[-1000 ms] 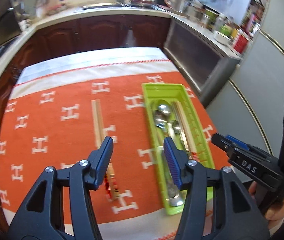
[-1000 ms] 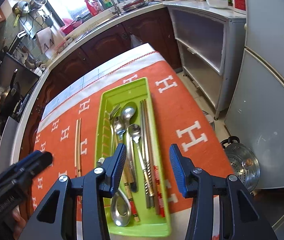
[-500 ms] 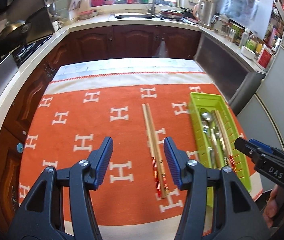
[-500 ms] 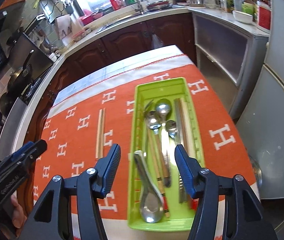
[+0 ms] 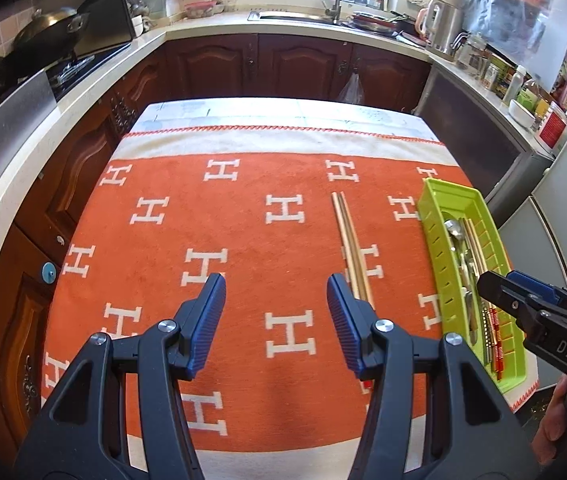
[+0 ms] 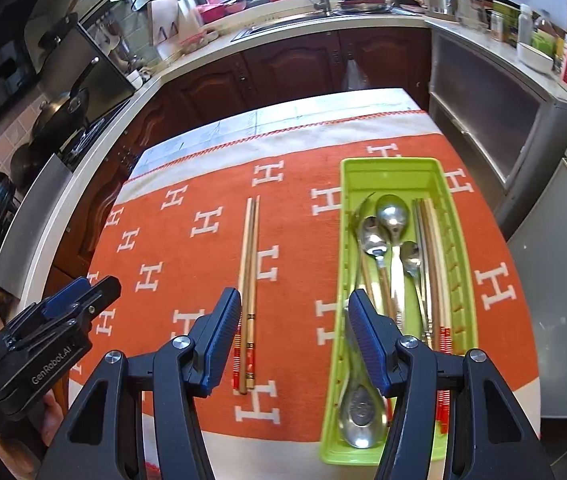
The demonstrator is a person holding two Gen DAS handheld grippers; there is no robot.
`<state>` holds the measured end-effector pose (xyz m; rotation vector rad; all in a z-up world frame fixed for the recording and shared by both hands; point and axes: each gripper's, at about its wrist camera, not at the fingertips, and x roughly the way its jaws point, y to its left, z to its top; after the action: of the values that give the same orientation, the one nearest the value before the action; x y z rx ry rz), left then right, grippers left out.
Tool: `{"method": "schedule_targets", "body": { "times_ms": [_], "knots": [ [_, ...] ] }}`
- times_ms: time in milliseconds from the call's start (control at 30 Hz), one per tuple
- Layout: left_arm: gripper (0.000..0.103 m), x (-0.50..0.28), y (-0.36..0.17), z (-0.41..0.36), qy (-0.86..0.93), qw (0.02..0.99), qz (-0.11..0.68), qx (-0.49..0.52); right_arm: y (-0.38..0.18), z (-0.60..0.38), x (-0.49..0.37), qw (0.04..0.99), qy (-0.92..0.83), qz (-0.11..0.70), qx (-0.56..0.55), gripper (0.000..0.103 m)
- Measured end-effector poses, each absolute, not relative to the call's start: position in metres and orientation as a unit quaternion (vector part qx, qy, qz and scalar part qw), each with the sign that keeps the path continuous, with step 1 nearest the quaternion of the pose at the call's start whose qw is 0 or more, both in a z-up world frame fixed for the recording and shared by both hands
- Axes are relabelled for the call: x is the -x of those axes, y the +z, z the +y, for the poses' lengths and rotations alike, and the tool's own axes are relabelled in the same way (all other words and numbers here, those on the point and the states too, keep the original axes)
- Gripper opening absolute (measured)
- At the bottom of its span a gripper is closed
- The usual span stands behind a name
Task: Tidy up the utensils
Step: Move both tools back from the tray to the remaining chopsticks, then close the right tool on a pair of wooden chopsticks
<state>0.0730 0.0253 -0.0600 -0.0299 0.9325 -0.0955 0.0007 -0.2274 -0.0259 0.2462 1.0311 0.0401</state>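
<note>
a pair of wooden chopsticks (image 6: pixel 248 280) is lying loose on the orange cloth (image 6: pixel 187 256), side by side and touching, running away from the camera, just to the left of the green tray (image 6: pixel 459 280) and apart from it. the tray is holding the sorted pieces: several metal spoons (image 6: pixel 392 216), a fork along its left side and more chopsticks against its right wall, with a wide spoon lying bowl-down at the near end.

the right gripper (image 6: pixel 294 334) is hanging over the strip of cloth between the loose chopsticks and the tray, its left finger just beside the chopsticks' decorated ends. its jaws have just been widening and are standing apart with nothing between them.

the left gripper (image 5: pixel 276 322) is hovering over bare cloth, the same chopsticks (image 5: pixel 350 248) passing behind its right finger. its jaws are also standing apart, gripping nothing.

the cloth is covering a table in a kitchen, with dark wooden cabinets (image 5: pixel 299 68) and a sink under the window beyond.
</note>
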Motion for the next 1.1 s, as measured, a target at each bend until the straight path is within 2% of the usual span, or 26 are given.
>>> {"method": "schedule_targets", "body": {
  "times_ms": [600,667,833,1100],
  "knots": [
    [0.05,-0.105,-0.098,0.058,-0.02,0.874,0.484,0.042,-0.065,-0.189,-0.063,0.845,0.058,0.524,-0.091,0.056],
    [0.05,-0.108,-0.102,0.06,-0.019,0.871,0.488,0.042,-0.072,-0.185,-0.071,0.841,0.062,0.53,-0.088,0.052],
    [0.05,-0.114,-0.11,0.063,-0.018,0.867,0.495,0.044,-0.098,-0.177,-0.088,0.824,0.067,0.555,-0.088,0.031],
    [0.05,-0.117,-0.119,0.069,-0.02,0.863,0.501,0.054,-0.135,-0.159,-0.102,0.806,0.065,0.587,-0.045,0.018]
  ]
}}
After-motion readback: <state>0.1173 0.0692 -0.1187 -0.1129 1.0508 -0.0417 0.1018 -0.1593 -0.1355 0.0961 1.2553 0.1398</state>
